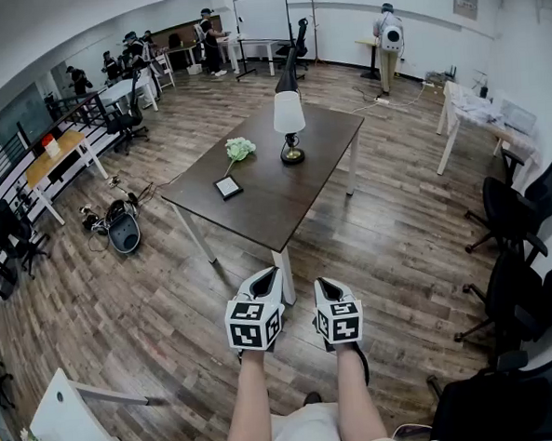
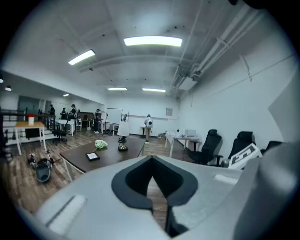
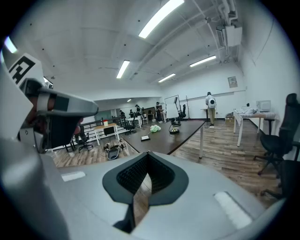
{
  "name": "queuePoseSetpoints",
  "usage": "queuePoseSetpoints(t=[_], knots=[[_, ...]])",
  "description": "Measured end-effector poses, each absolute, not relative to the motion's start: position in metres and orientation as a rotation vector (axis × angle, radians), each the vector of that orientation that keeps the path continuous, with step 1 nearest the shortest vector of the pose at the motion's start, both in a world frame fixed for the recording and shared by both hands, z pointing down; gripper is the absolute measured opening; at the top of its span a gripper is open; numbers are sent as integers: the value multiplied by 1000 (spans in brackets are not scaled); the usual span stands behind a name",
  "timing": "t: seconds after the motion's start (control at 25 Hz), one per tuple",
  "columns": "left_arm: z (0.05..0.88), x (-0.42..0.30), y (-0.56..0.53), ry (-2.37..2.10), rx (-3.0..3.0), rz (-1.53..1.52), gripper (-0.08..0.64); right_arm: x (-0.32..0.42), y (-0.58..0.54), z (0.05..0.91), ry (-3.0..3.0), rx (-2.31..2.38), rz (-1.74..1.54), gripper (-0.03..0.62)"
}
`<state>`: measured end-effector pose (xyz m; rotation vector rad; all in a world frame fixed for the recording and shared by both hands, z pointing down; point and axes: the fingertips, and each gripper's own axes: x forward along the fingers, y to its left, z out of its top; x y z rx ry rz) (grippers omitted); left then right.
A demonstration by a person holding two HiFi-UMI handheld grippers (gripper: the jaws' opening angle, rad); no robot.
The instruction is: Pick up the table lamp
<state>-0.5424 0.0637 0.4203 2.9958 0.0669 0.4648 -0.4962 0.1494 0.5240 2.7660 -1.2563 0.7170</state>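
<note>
- Approaching looks like the step in hand: the left gripper [image 1: 264, 283] and the right gripper [image 1: 327, 291] hang side by side over the wooden floor, well apart from the table [image 1: 266, 202], and nothing has been grasped yet.
- Both pairs of jaws are pressed together with nothing between them. Each gripper view shows the dark pads meeting at a point, with only floor showing below.
- From the grippers, the table lamp [image 1: 289, 121] stands upright at 12 o'clock in the head view, on the far half of the table. It has a white shade above a slim stem and a round dark base.
- A pale green flower [image 1: 240, 149] lies at 9 o'clock from the lamp base, and a small dark tablet [image 1: 227, 187] lies at 7 o'clock. Both are clear of the lamp.
- The next move probably calls for walking up to the table's near end, spreading one pair of jaws, and bringing them level around the stem below the shade.
- The lamp may be top-heavy, so a grip low on the stem seems safer than one on the shade.
</note>
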Motion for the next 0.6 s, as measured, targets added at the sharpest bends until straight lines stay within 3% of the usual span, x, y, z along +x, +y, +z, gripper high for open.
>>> queuePoseSetpoints(t=[0.6], knots=[[421,-490,62,13,3094,425,0,-432,191,511,-1200,2859,616,23]])
